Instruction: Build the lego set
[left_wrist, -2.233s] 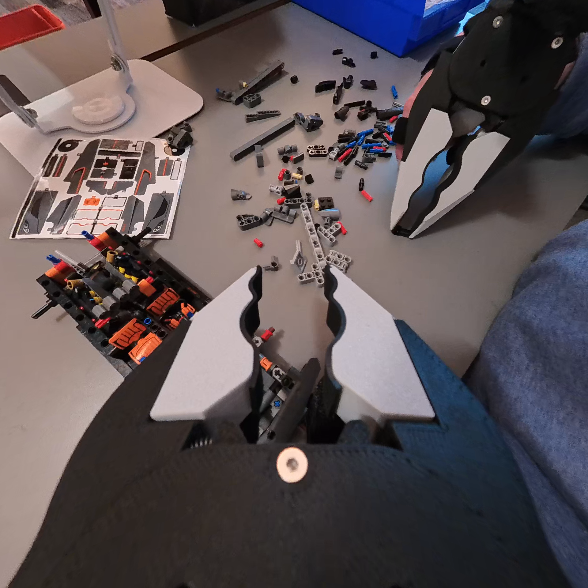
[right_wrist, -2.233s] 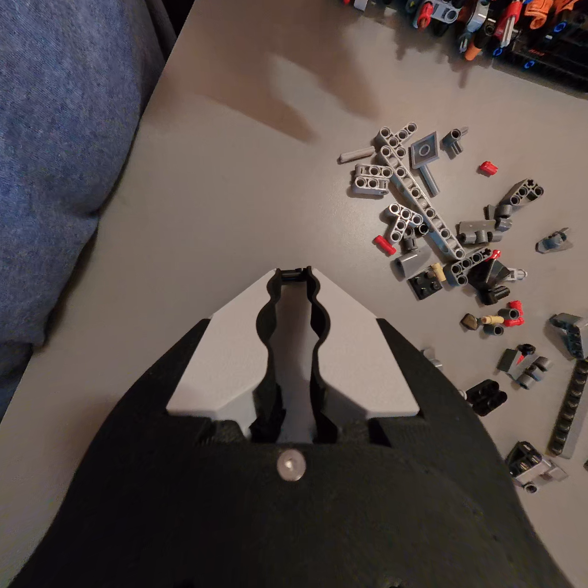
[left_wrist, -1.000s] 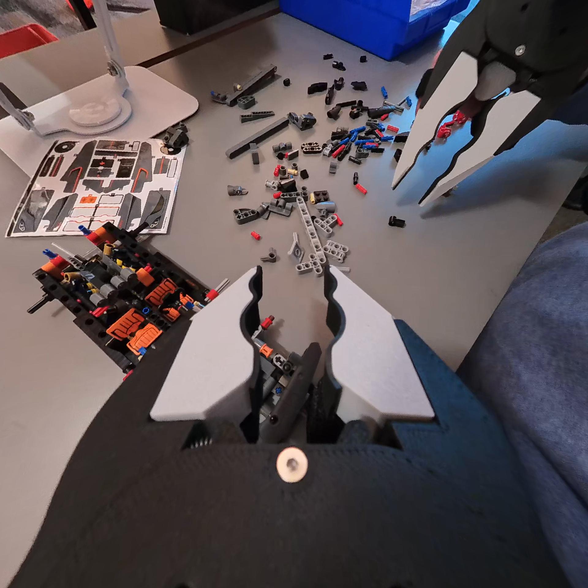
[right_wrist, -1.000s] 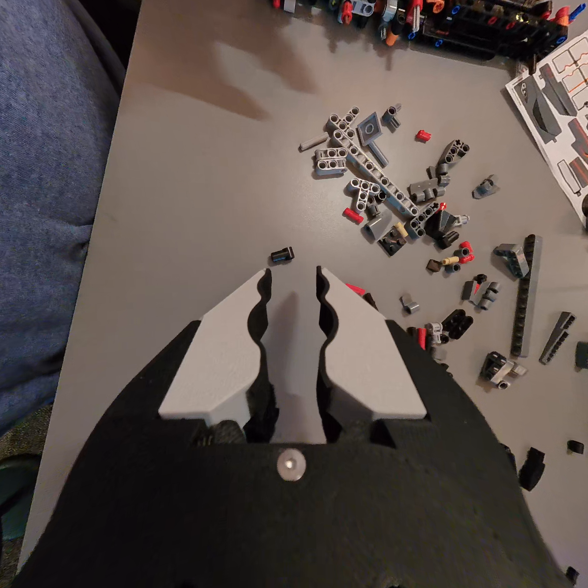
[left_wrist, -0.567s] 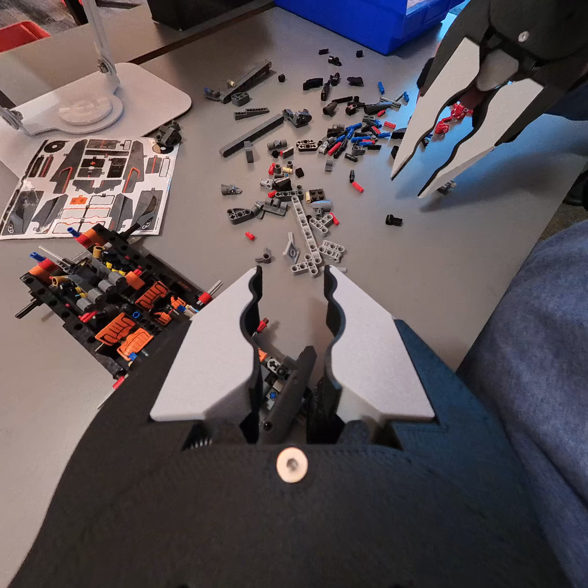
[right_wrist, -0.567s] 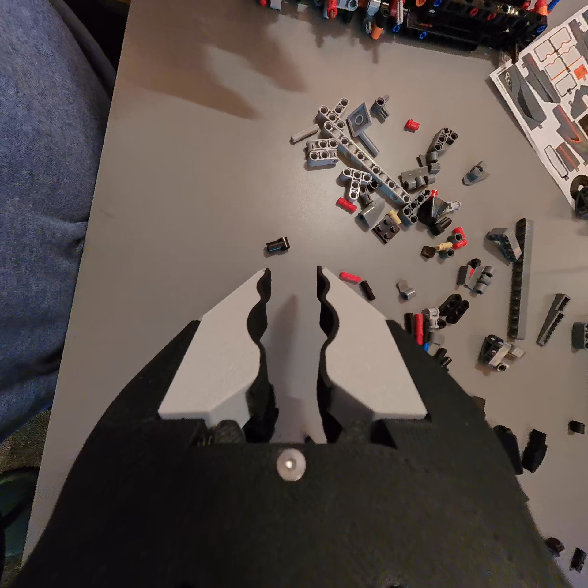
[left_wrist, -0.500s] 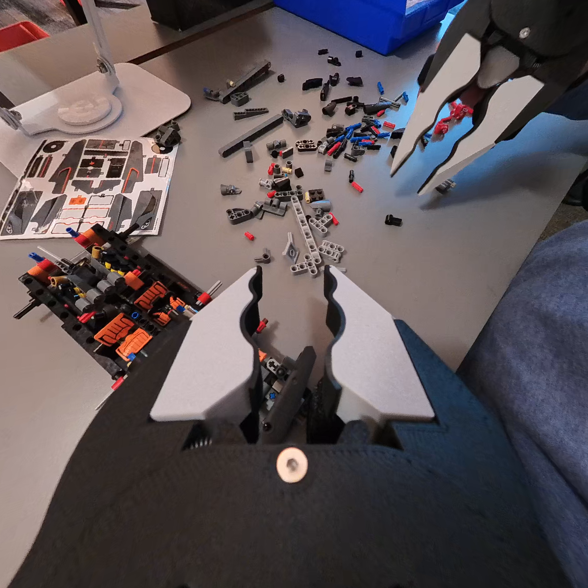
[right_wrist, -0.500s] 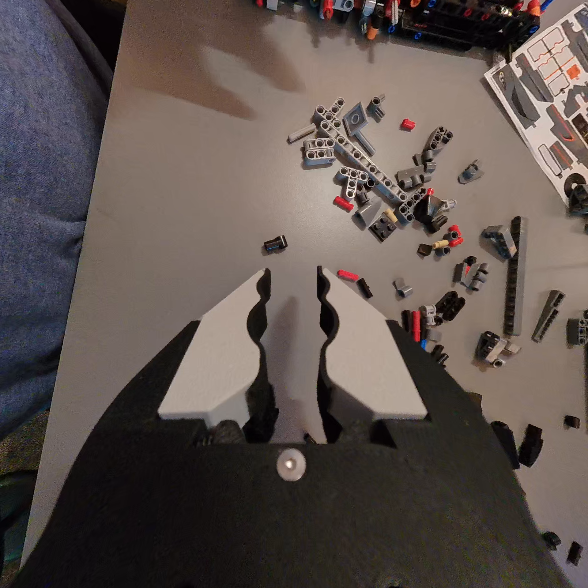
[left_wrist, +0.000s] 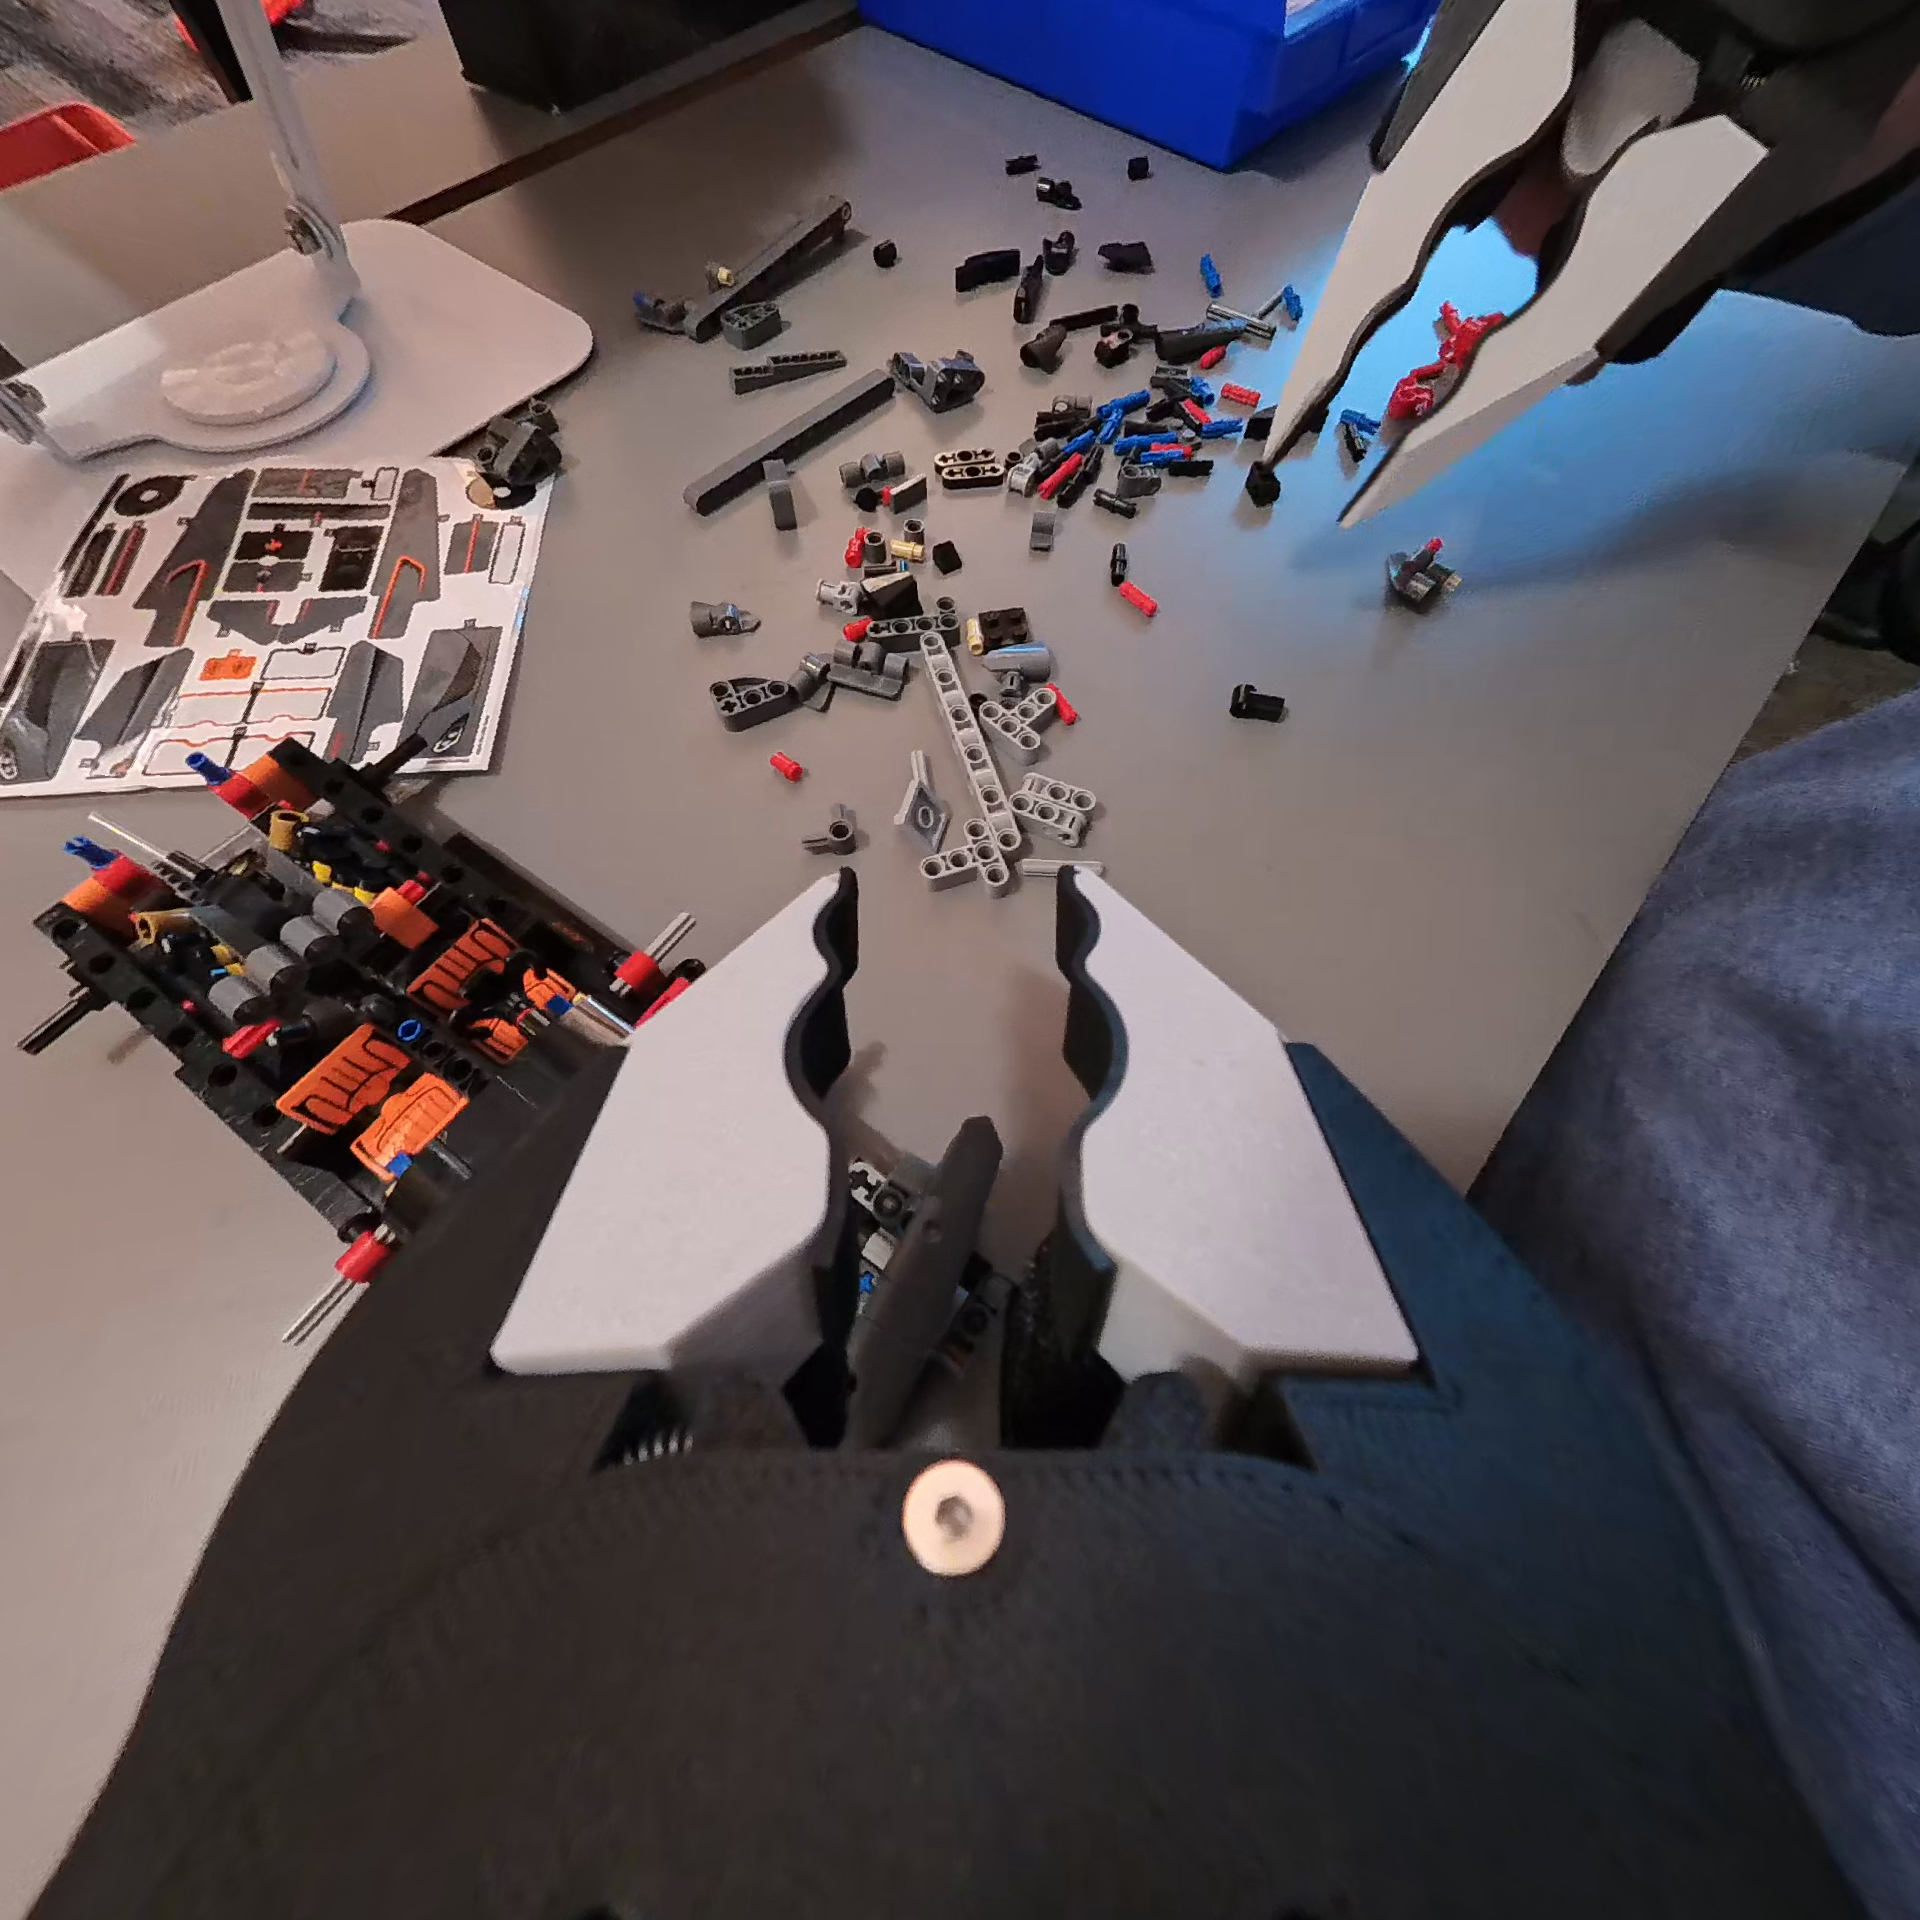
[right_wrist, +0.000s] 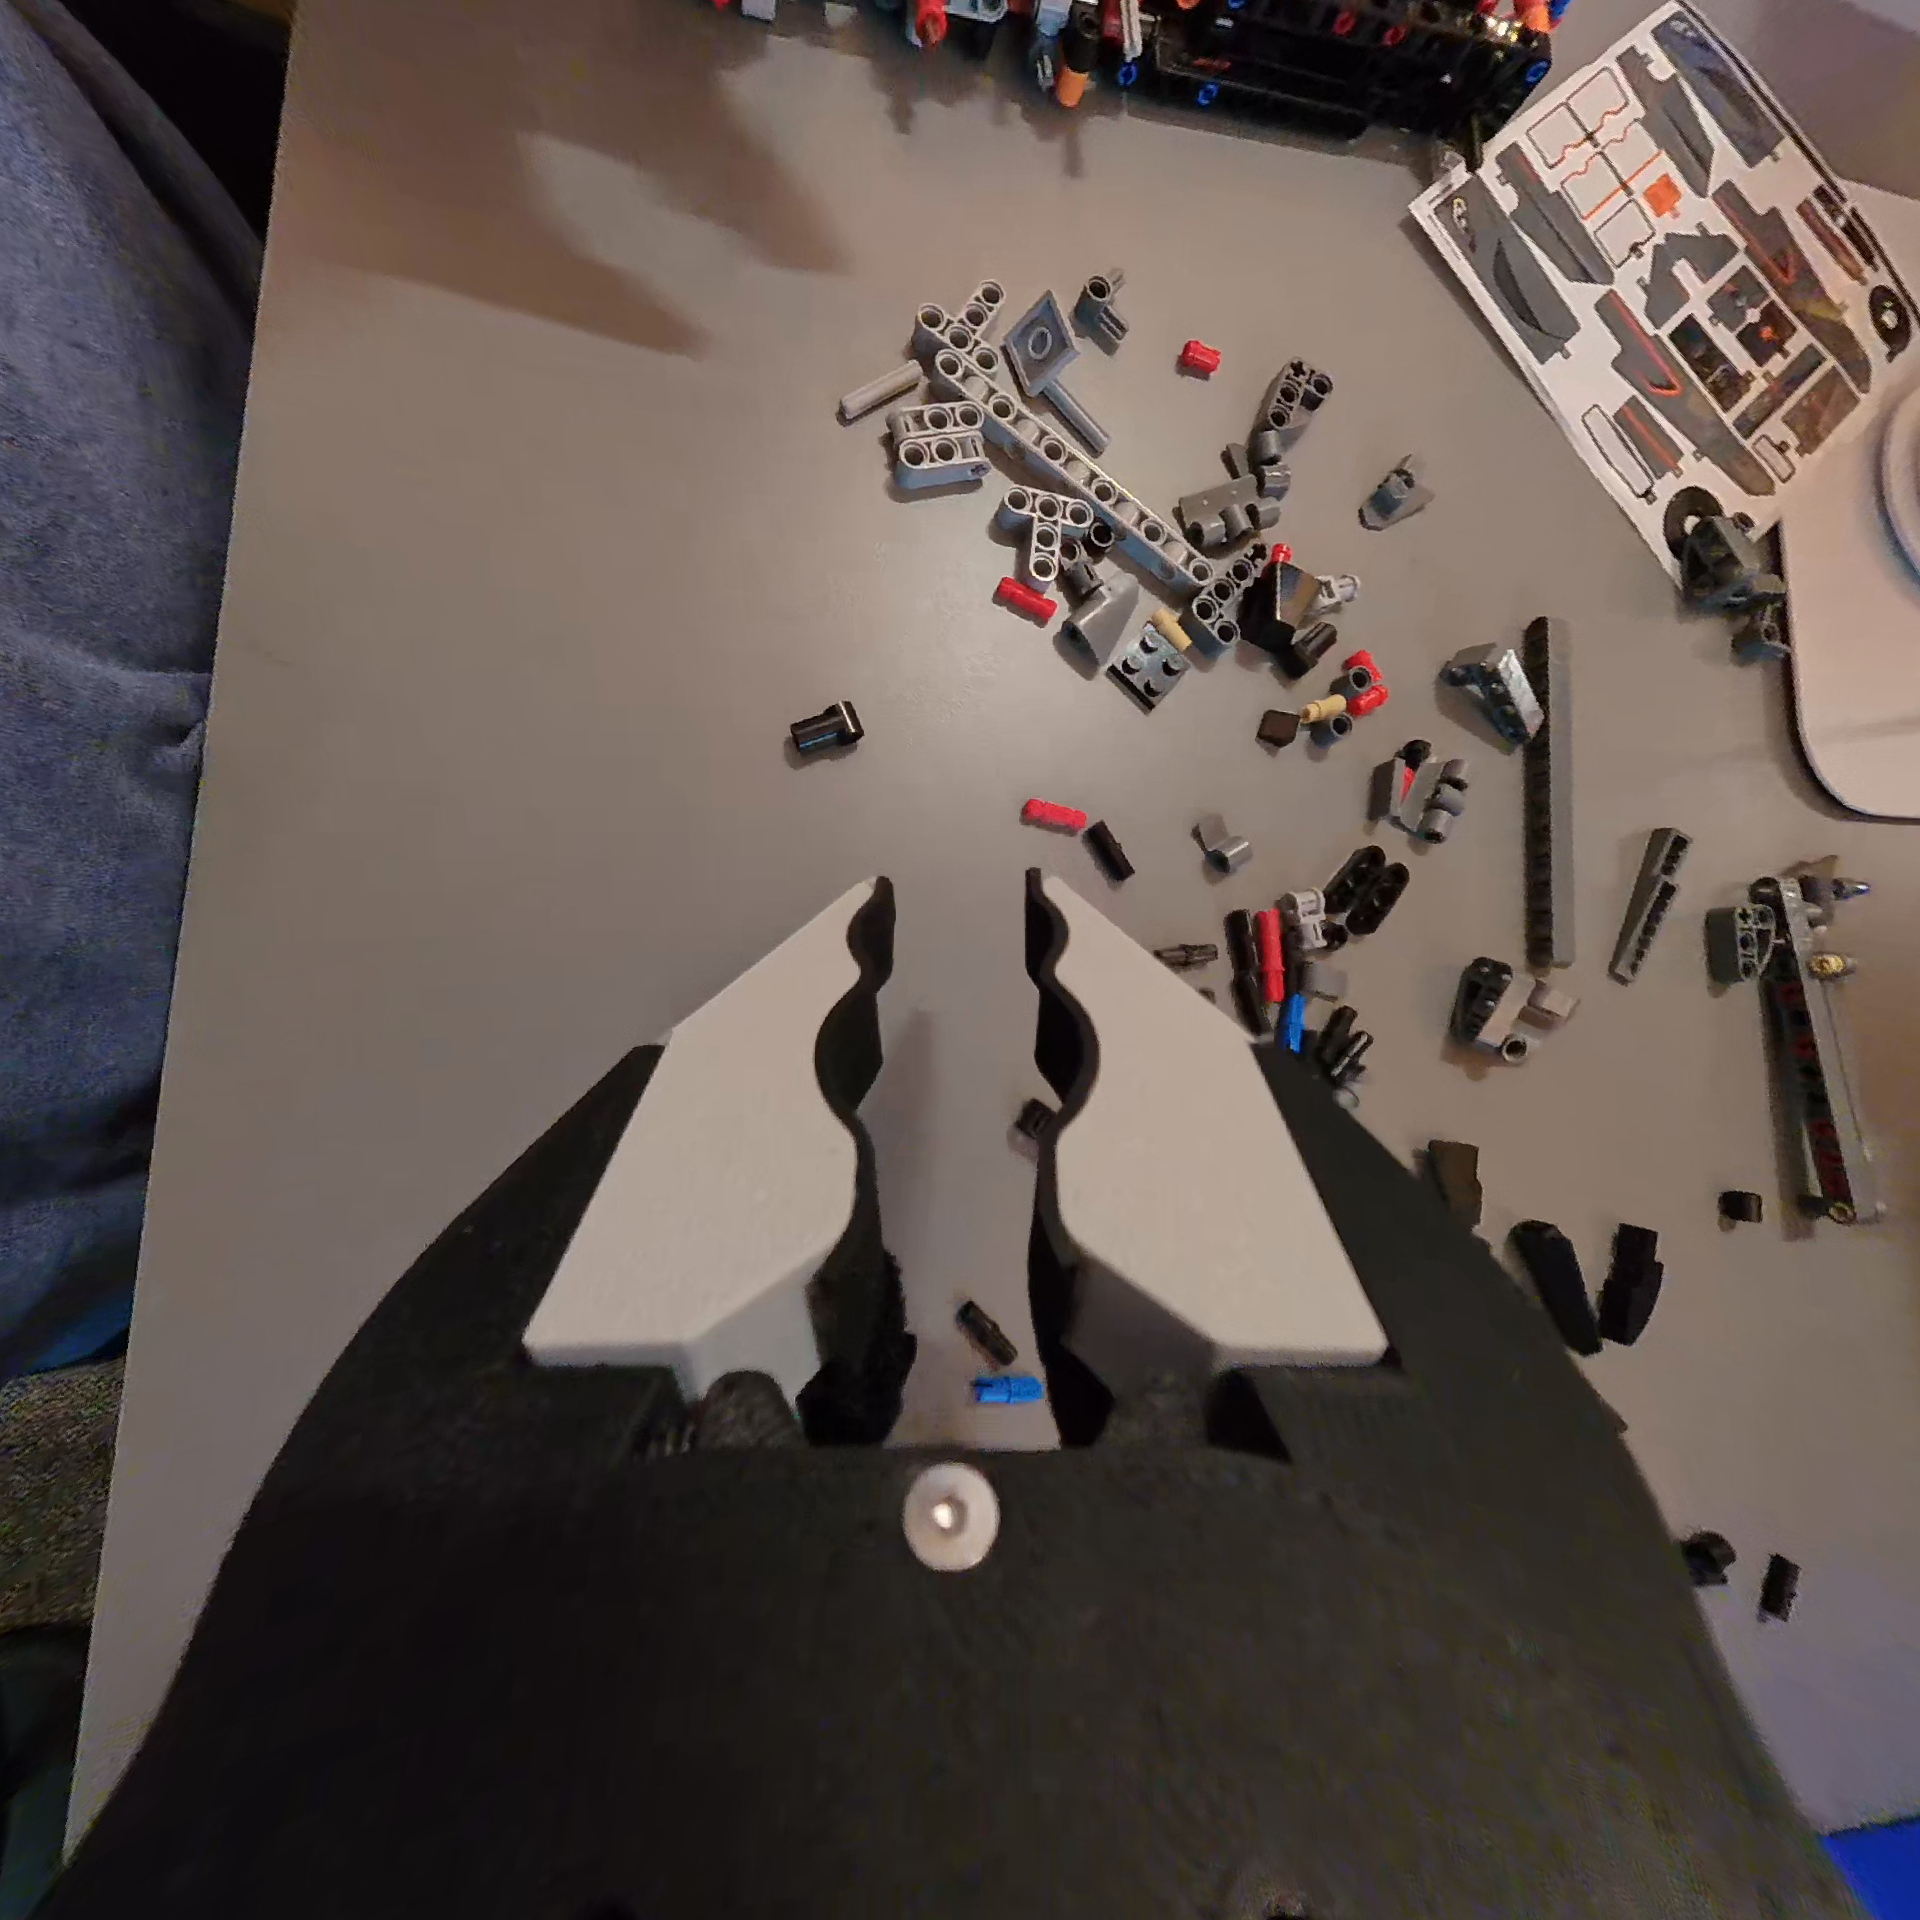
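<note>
The part-built black and orange lego assembly (left_wrist: 312, 997) lies on the grey table (left_wrist: 1351, 883) at the left; its edge shows at the top of the right wrist view (right_wrist: 1299, 42). Loose small parts are scattered mid-table, among them a long light grey beam (left_wrist: 971, 748) (right_wrist: 1060, 457). A lone black pin (left_wrist: 1257, 704) (right_wrist: 826, 724) lies apart near the table edge. My left gripper (left_wrist: 956, 883) is open beside the assembly, and a dark grey part (left_wrist: 925, 1247) shows low between its fingers. My right gripper (right_wrist: 958, 883) (left_wrist: 1309, 499) is open and empty above the small black, blue and red pins.
A sticker sheet (left_wrist: 260, 613) (right_wrist: 1683, 312) lies behind the assembly, by a white stand base (left_wrist: 312, 343) (right_wrist: 1860, 675). A blue bin (left_wrist: 1143, 73) stands at the back. A person's blue clothing (left_wrist: 1714, 1039) (right_wrist: 83, 623) is at the table's near edge. The grippers' ends are close to 20 cm from one another. From my right tips it is roughly 5 cm to the lone black pin (right_wrist: 826, 724); from my left, 15 cm. My left wrist view (left_wrist: 1259, 698) looks at it from another angle.
My right gripper was shut on the black pin, opened and left it on the table, then drew back over the small pins. My left gripper has barely moved.
</note>
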